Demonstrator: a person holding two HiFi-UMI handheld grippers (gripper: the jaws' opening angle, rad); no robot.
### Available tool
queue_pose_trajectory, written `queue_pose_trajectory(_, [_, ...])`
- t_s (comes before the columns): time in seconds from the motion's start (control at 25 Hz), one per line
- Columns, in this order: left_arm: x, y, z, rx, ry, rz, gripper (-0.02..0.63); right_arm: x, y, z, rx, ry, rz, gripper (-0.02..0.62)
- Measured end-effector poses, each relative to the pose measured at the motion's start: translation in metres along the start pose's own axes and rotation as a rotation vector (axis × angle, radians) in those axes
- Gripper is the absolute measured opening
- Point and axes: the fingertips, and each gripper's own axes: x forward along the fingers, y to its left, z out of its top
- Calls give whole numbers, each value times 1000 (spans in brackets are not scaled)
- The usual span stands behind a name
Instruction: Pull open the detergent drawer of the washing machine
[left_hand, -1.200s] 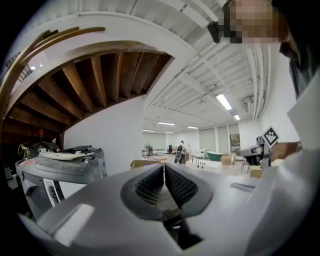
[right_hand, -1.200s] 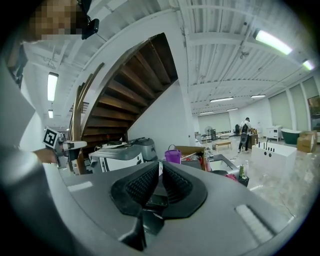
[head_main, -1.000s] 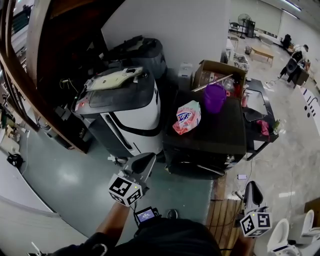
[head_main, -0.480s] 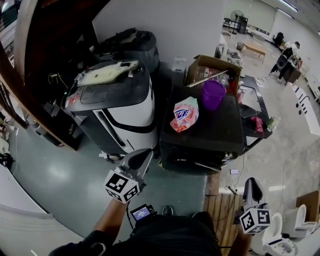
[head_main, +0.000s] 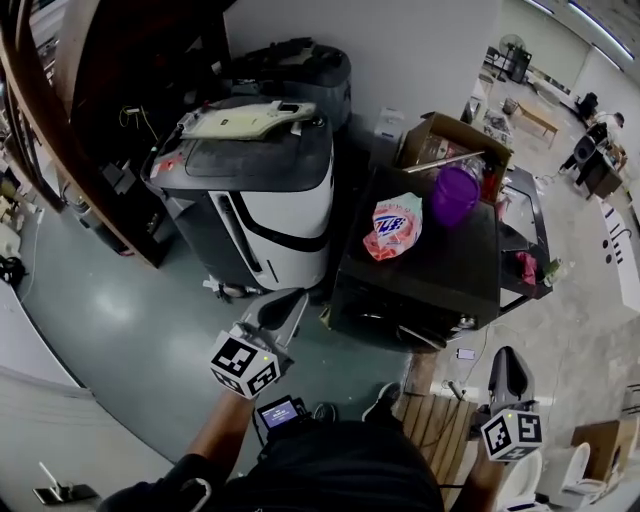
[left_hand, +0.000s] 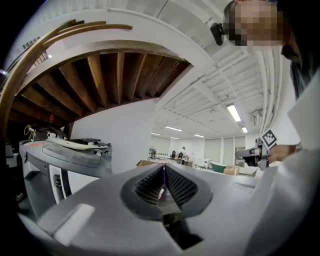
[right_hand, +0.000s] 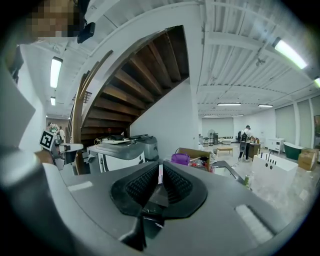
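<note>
**A:** Entry: where is the washing machine (head_main: 270, 215) relative to the tongs?

**B:** It stands ahead of the person, against the wall under the stairs. In the head view, its white front faces down and slightly left, towards the left tongs (head_main: 290, 302). These sit just below the machine's base and point at it. The right tongs (head_main: 508, 358) are well apart, off to the right and in front of the black desk (head_main: 440, 285).

**A:** Is the drawer itself located?

**B:** No. No view shows a drawer front or handle that I can pick out. The top carries a grey lid with a pale object lying on it. The dark strip down the front panel may be trim. I judge that the drawer is closed and somewhere high on the machine.

**A:** State of the tongs?

**B:** The left pads are pressed together with nothing between them. The right pads also meet, leaving only a hairline slit, and they hold nothing.

**A:** Which hand should go?

**B:** The left is clearly nearer and already aimed at the machine. The right would have to cross in front of the desk, where the pink detergent bag (head_main: 395, 225) and purple bucket (head_main: 455, 195) sit.

**A:** Pull direction?

**B:** Probably straight out from whichever face holds the drawer. If that is the front, it pulls back towards the person. The left tongs must open before they can take any handle.
</note>
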Motion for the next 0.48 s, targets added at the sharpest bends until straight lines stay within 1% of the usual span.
queue_pose_trajectory(0.16, [-6,4,0,2,-1,37,63,13,4,2,4,-14,42,8])
queue_pose_trajectory(0.36, [-5,2,-2,23,24,48,63,28,-3,-3,13,-7,69,8])
queue_pose_trajectory(0.48, [0,5,-8,5,35,66,63,34,-9,-4,16,3,74,8])
